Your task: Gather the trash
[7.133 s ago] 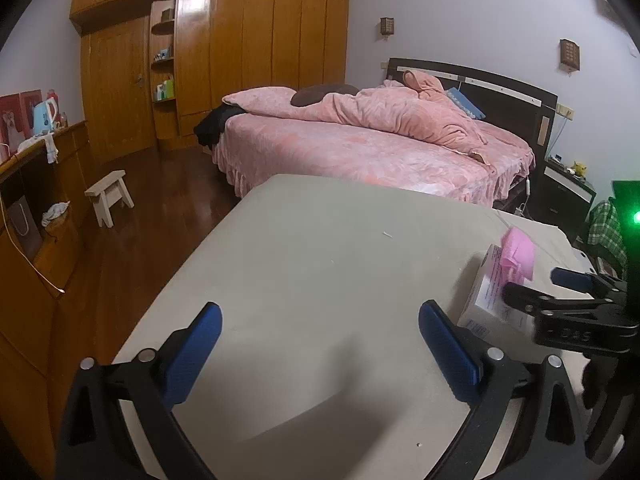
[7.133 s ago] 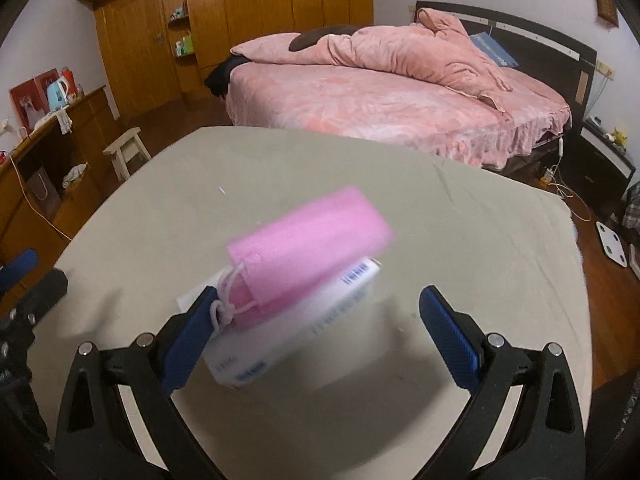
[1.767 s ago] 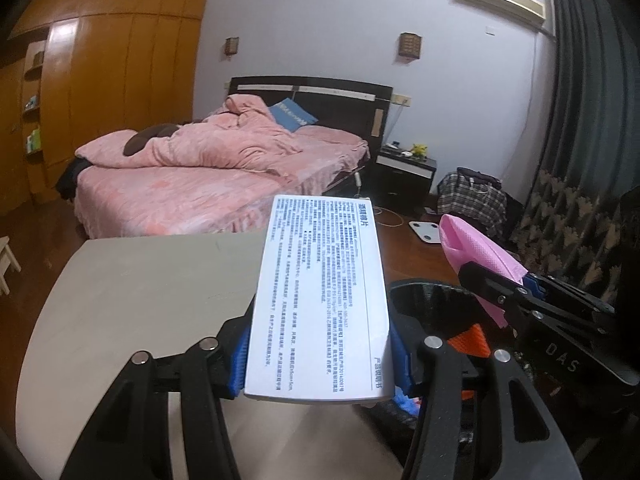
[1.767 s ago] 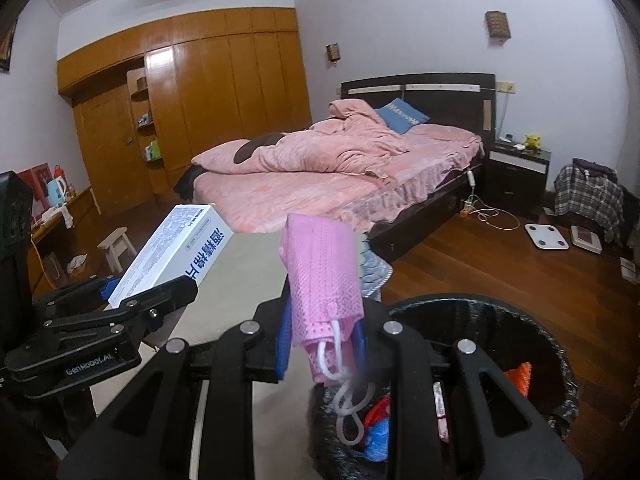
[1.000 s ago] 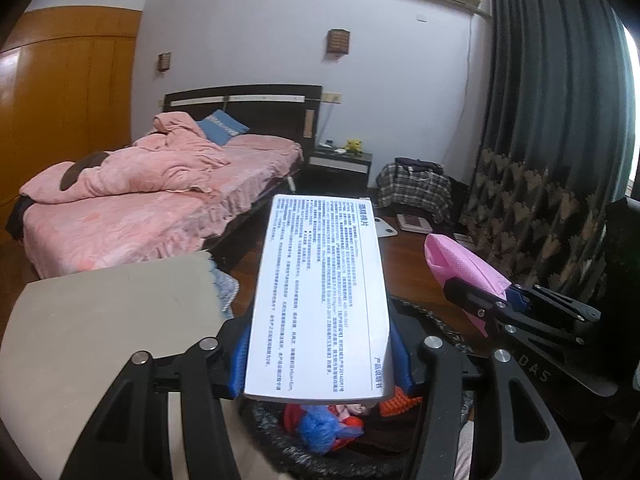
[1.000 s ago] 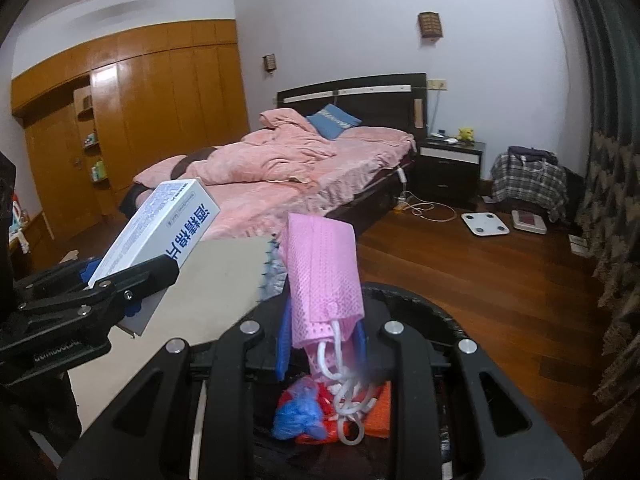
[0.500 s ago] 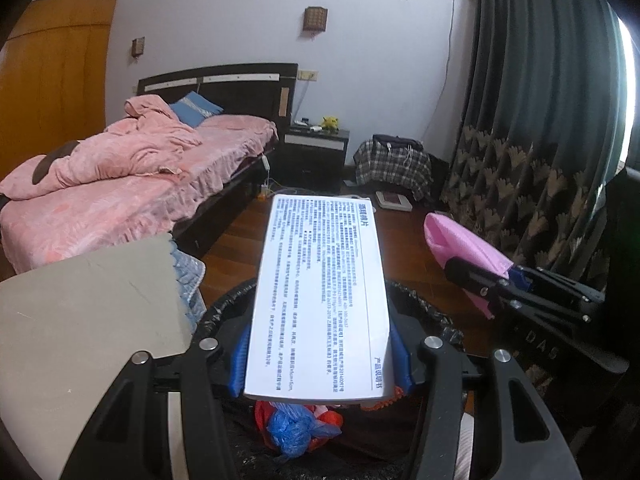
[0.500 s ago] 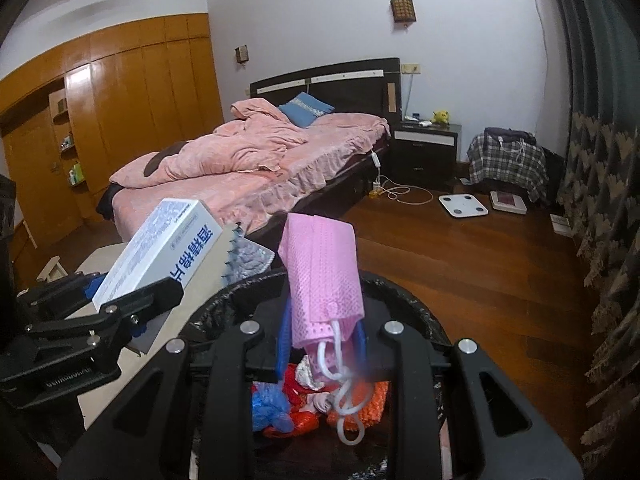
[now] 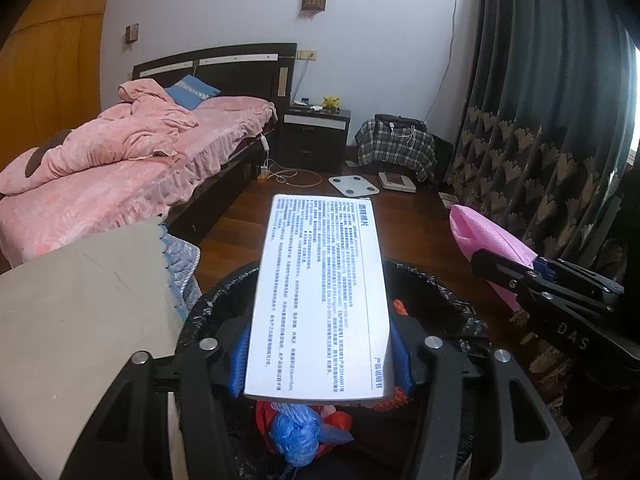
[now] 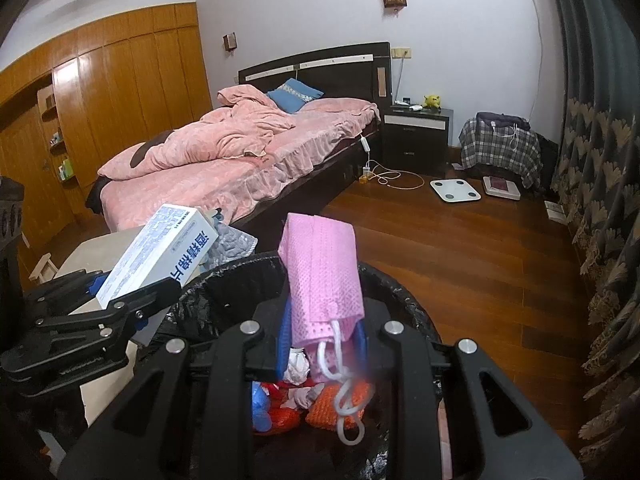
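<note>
My left gripper (image 9: 320,356) is shut on a white cardboard box (image 9: 320,292) printed with blue text and holds it above the black-lined trash bin (image 9: 448,304). The box also shows in the right wrist view (image 10: 160,256). My right gripper (image 10: 322,344) is shut on a folded pink face mask (image 10: 324,276) with white ear loops hanging down, held over the same bin (image 10: 400,300). The mask also shows in the left wrist view (image 9: 492,244). The bin holds red, blue and orange trash (image 10: 304,400).
The beige table (image 9: 80,304) with a quilted grey cloth edge stands left of the bin. A pink bed (image 10: 240,160), a dark nightstand (image 10: 416,136), white scales (image 10: 454,190) on the wooden floor and dark patterned curtains (image 10: 600,180) at the right surround it.
Both grippers have carried the box and the mask from over the table's edge to above the bin. The bin's contents now show below the jaws. Both grips are unchanged.
</note>
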`<state>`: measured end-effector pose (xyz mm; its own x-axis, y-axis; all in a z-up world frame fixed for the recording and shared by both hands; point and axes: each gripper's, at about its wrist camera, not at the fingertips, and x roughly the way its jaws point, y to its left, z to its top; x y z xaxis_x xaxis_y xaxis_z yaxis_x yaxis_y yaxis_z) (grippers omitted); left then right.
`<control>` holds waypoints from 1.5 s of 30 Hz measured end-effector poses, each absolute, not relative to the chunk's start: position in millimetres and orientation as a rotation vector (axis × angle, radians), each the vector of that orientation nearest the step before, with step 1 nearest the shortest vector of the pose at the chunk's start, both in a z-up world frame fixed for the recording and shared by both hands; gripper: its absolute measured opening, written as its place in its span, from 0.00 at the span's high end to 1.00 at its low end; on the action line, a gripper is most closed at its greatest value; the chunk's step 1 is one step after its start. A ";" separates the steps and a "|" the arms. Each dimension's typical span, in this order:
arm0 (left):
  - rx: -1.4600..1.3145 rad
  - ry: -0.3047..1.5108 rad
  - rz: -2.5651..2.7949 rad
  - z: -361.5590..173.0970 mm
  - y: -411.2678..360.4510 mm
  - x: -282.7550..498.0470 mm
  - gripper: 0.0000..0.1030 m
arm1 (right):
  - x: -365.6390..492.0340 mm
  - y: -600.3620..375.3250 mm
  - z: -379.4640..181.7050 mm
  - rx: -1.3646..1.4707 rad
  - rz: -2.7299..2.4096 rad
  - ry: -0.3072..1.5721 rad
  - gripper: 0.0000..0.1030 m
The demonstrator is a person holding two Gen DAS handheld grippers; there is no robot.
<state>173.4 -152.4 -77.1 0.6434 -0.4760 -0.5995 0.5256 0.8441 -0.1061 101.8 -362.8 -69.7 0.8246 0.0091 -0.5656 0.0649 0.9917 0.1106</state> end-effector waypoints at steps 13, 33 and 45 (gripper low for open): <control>0.073 0.690 -0.599 -85.8 -158.7 190.5 0.33 | 112.5 -378.2 -83.7 0.144 -0.069 0.623 0.48; 0.035 0.639 -0.430 -35.9 -86.2 152.5 0.06 | 78.2 -344.0 -37.1 0.151 0.026 0.590 0.05; 0.006 0.586 -0.394 -12.5 -57.3 114.7 0.06 | 55.2 -311.0 -5.3 0.116 0.078 0.565 0.05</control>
<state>114.7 -57.3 -12.5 0.7608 -0.3601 -0.5398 0.3633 0.9257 -0.1055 55.2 -311.0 -5.3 0.8421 0.1058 -0.5288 -0.0419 0.9904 0.1314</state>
